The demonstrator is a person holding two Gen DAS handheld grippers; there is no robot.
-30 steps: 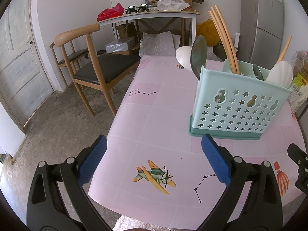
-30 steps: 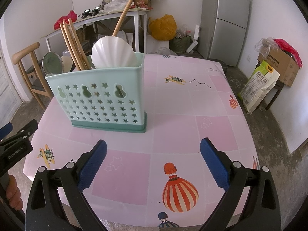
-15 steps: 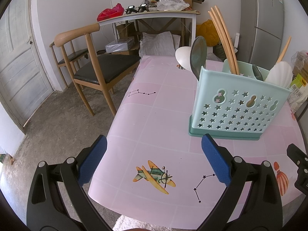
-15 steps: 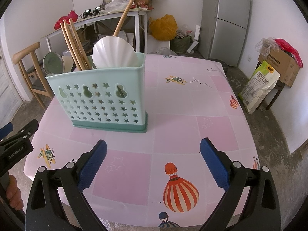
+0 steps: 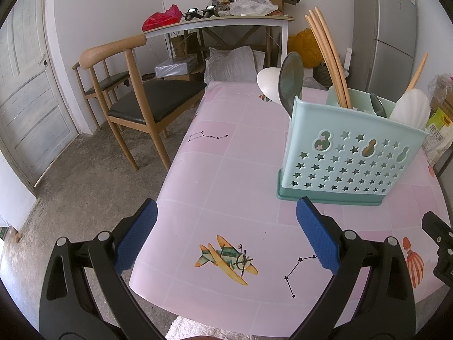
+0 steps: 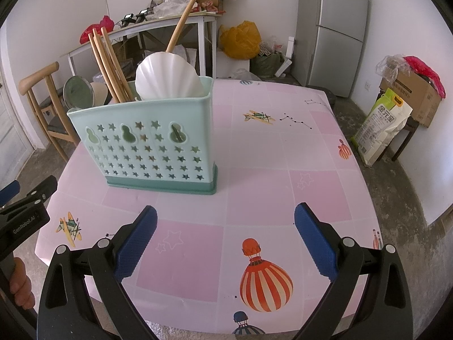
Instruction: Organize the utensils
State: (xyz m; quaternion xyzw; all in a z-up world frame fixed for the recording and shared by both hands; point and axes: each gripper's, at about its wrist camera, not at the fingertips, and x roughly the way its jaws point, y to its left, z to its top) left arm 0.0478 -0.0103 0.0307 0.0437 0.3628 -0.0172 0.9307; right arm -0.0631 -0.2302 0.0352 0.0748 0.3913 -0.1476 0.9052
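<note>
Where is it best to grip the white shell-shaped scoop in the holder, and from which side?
Probably the scoop's wooden handle, taken from above: it sticks up, tilted, clear of the holder, whose walls hide the lower part of the wide white bowl. The right gripper is open, nearer that end.

Chopsticks (image 6: pixel 109 65) and spoons (image 5: pixel 288 80) in holder (image 6: pixel 147 144) on table (image 6: pixel 269 170).
</note>
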